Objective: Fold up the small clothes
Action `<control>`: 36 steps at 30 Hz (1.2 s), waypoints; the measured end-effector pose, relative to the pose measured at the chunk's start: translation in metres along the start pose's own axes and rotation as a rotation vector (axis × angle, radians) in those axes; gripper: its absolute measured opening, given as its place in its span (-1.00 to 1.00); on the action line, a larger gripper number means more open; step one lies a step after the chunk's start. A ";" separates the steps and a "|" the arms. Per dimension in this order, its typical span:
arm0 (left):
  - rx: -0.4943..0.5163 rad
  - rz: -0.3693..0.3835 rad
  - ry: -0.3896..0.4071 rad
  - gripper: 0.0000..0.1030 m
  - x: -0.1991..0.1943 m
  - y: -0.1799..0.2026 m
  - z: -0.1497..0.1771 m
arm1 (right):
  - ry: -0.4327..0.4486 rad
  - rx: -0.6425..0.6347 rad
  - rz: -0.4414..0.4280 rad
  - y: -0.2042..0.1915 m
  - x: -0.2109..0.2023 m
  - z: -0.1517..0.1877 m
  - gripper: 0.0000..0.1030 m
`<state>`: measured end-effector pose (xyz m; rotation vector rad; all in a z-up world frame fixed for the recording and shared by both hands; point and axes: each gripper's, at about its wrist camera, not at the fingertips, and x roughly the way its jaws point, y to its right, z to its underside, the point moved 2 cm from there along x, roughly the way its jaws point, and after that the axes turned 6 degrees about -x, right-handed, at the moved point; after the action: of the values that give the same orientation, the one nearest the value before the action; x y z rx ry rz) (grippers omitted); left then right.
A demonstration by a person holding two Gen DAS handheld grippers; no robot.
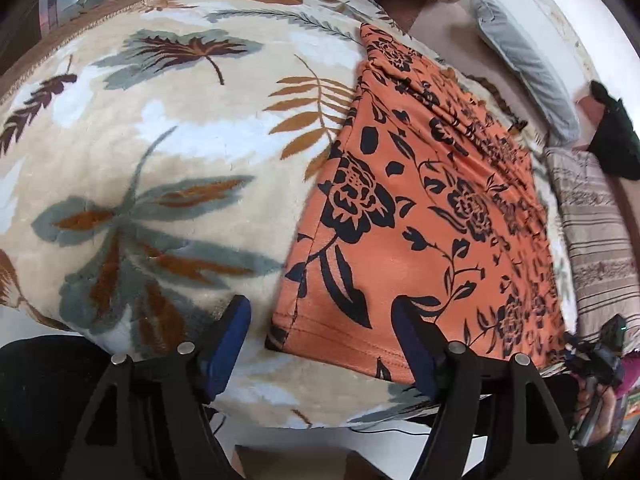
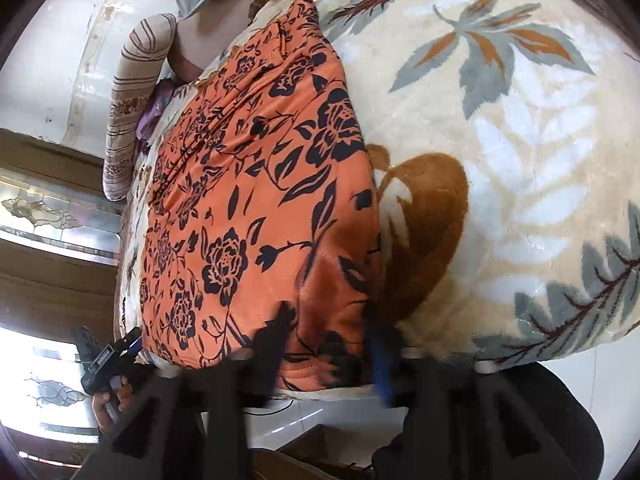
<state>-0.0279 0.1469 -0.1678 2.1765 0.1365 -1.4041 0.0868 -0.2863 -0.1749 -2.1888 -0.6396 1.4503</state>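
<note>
- Orange floral garment [image 1: 432, 208] lies flat on a cream blanket [image 1: 180, 152] patterned with leaves, at its near edge.
- Left gripper [image 1: 320, 332] spread wide, holding nothing, straddling the garment's near-left corner.
- Right gripper [image 2: 332, 328] blurred; fingers apart over the garment's near hem.
- Grey pillow [image 1: 524, 76] and striped bedding [image 1: 596, 240] lie beyond, against a white wall [image 1: 560, 4].

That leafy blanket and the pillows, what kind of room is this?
Most likely a bedroom at home: the plush leaf-print blanket covers what looks like a bed, a striped pillow and a grey pillow lie along its edge, and an orange floral garment is spread on top.
</note>
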 end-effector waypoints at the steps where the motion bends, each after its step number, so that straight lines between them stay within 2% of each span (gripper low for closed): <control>1: 0.008 0.000 0.006 0.44 -0.001 0.002 0.001 | 0.009 -0.006 -0.002 -0.001 -0.002 0.000 0.30; 3: 0.047 0.000 0.011 0.44 0.002 0.006 0.003 | 0.016 -0.003 -0.002 0.000 -0.003 0.001 0.30; 5: 0.041 0.001 -0.002 0.42 0.007 0.002 0.002 | 0.005 0.002 -0.010 0.000 0.000 0.000 0.23; 6: 0.019 0.013 0.002 0.35 0.005 0.000 0.001 | -0.001 -0.010 -0.004 -0.001 0.001 0.000 0.04; 7: 0.009 0.023 -0.009 -0.01 0.005 -0.001 0.001 | -0.008 -0.022 0.005 -0.003 0.003 0.001 -0.11; 8: 0.005 0.020 -0.019 -0.25 0.006 -0.003 0.000 | -0.021 -0.031 0.018 -0.004 0.005 0.001 -0.35; 9: -0.001 0.011 -0.029 -0.68 0.006 -0.005 0.000 | -0.027 -0.031 0.031 -0.004 0.006 0.002 -0.50; 10: -0.008 0.028 -0.038 -0.78 0.006 -0.008 -0.001 | -0.030 -0.032 0.044 -0.003 0.007 0.002 -0.65; 11: -0.018 0.049 -0.042 -0.82 0.004 -0.009 -0.001 | -0.032 -0.038 0.057 -0.004 0.007 0.002 -0.81; 12: -0.024 0.061 -0.039 -0.83 0.001 -0.010 -0.002 | -0.028 -0.050 0.070 -0.006 0.006 0.002 -0.84; 17: 0.016 0.126 0.077 -0.84 -0.045 0.004 -0.011 | 0.067 -0.050 0.011 -0.018 -0.029 -0.007 -0.85; 19: 0.022 0.128 0.083 -0.84 -0.048 0.006 -0.016 | 0.082 -0.043 -0.006 -0.017 -0.036 -0.010 -0.85; 23: 0.019 0.049 -0.004 -0.83 -0.011 0.000 -0.010 | 0.029 0.008 -0.011 0.000 -0.017 -0.009 -0.85; 25: 0.018 0.005 -0.018 -0.82 -0.001 -0.001 -0.005 | -0.012 0.030 -0.013 0.006 -0.007 -0.007 -0.78; 26: 0.013 -0.001 -0.019 -0.77 0.001 -0.001 -0.003 | -0.032 0.036 0.003 0.008 -0.002 -0.004 -0.76; 28: 0.005 0.010 -0.023 -0.34 0.002 -0.001 -0.003 | -0.042 0.028 0.043 0.009 0.003 -0.001 -0.66; 29: -0.001 0.030 -0.024 -0.23 0.002 -0.001 -0.003 | -0.043 0.039 0.035 0.011 0.004 -0.002 -0.45; 30: -0.005 0.047 -0.030 -0.12 0.003 -0.001 -0.003 | -0.041 0.053 0.014 0.012 0.005 -0.002 -0.35; 31: 0.000 0.044 -0.035 -0.12 0.003 0.001 -0.003 | -0.044 0.058 0.003 0.013 0.006 -0.003 -0.36; 32: 0.014 0.031 -0.033 -0.16 0.004 0.002 -0.004 | -0.050 0.049 0.002 0.013 0.007 -0.004 -0.35; 33: 0.035 0.016 -0.030 -0.76 0.004 0.005 -0.005 | -0.057 0.029 -0.003 0.010 0.008 -0.004 -0.43; 34: 0.049 0.024 -0.048 -0.86 0.004 0.007 -0.007 | -0.057 0.016 0.004 0.008 0.007 -0.005 -0.60; 35: 0.031 0.053 -0.046 -0.86 -0.001 0.006 -0.010 | -0.050 0.007 0.001 0.005 0.004 -0.007 -0.88; 36: 0.019 0.077 -0.035 -0.86 -0.007 0.006 -0.014 | -0.025 0.011 -0.020 0.003 -0.003 -0.009 -0.88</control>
<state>-0.0169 0.1499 -0.1550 2.1481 0.0265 -1.4045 0.0950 -0.2917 -0.1715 -2.1534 -0.6587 1.4705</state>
